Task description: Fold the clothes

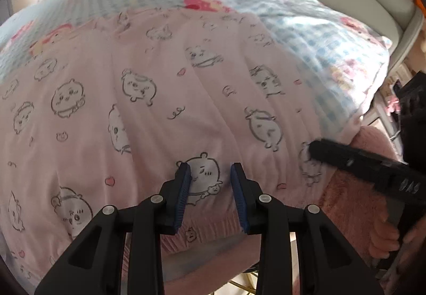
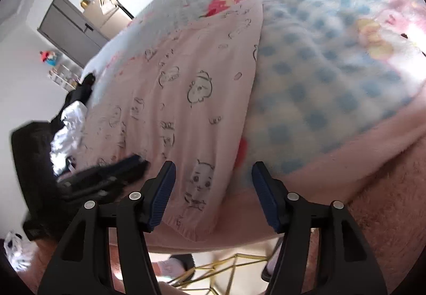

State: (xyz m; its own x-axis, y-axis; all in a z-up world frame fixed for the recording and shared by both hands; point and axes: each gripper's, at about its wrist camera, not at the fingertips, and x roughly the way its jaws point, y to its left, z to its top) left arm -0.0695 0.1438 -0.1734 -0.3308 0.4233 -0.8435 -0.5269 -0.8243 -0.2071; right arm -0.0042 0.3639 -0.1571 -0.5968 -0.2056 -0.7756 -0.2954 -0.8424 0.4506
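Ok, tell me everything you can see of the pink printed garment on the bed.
The pink garment is soft, thin-looking fabric printed with outlined cartoon animal faces, small hearts and squiggles. It lies spread mostly flat, lightly creased, on a blue checked bedspread, with a ribbed hem at the near edge of the bed. The left hand-held gripper and the right hand-held gripper hover open over that near edge, neither visibly pinching it.

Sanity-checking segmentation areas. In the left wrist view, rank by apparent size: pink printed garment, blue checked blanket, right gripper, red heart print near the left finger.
1. pink printed garment, fills most of the frame
2. blue checked blanket
3. right gripper, only partly in frame and close to the camera, so its rank is unsure
4. red heart print
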